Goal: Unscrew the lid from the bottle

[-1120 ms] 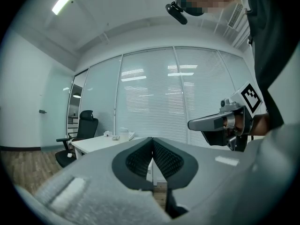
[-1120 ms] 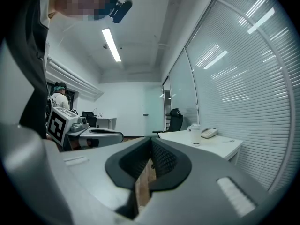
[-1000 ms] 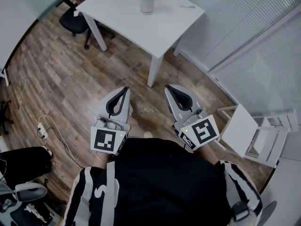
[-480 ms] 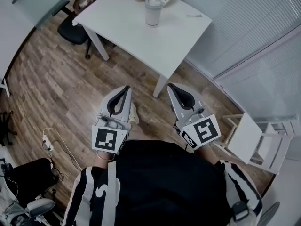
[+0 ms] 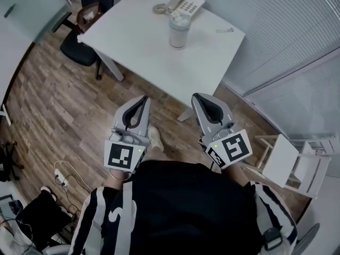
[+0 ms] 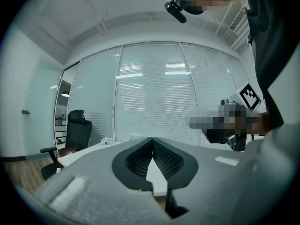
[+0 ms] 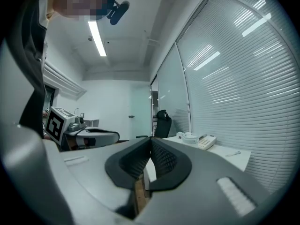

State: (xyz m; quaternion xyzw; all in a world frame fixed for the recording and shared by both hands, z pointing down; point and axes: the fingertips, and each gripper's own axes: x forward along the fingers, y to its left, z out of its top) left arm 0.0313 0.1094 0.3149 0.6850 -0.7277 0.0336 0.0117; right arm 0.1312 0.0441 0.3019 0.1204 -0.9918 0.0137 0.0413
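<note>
OK: bottle, lid on, stands upright on the white table, at 12 o'clock from the person and well apart from both grippers. Phone sits just past it at 12 o'clock. Left gripper and right gripper are side by side near the table's front edge. Fingers on both are closed tip to tip, with nothing held.

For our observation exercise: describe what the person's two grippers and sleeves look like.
Both the left gripper and right gripper are light grey shells with black ribbed pads, each bearing a black-and-white marker cube. Sleeves are black-and-white striped.
</note>
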